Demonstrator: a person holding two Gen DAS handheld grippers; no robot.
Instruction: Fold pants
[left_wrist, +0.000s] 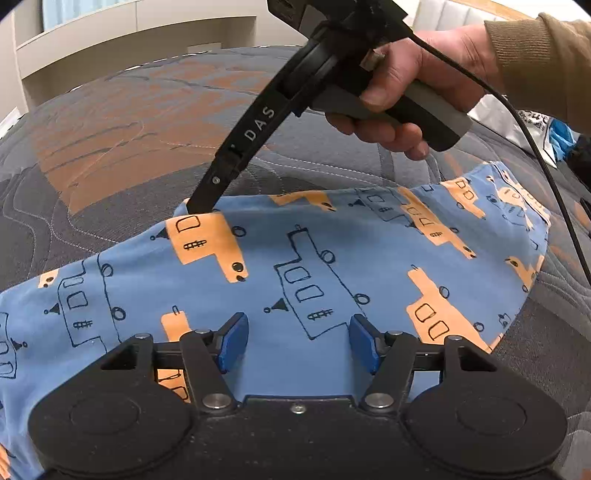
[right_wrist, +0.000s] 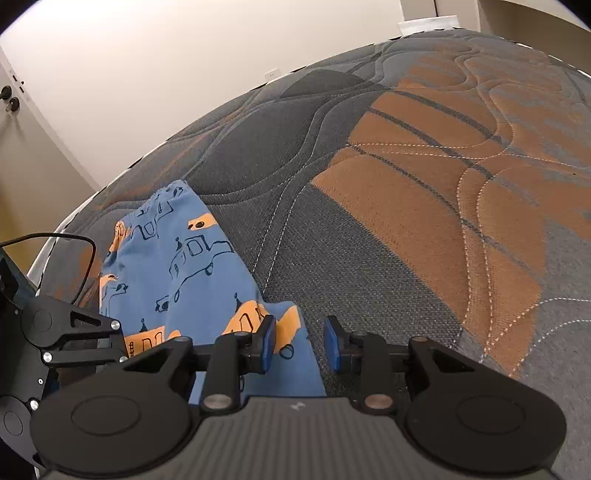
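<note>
Both grippers — left gripper (left_wrist: 298, 341) and right gripper (right_wrist: 300, 343) — are spread; right should pinch the pajama pants (left_wrist: 332, 266) edge at 10 o'clock squarely.

Pants (left_wrist: 317, 258) cut off left; right gripper's fingers (left_wrist: 201, 206) hidden

Grey-orange quilted mattress (right_wrist: 424, 206), white shelving (left_wrist: 129, 40), beige wall (right_wrist: 166, 74), door (right_wrist: 22, 140).

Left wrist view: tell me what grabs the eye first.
The blue pants with orange truck prints lie spread across the middle of a grey-and-orange quilted mattress. The right gripper comes down onto their far edge, held by a bare hand, while the left gripper hovers open over the near part.
</note>
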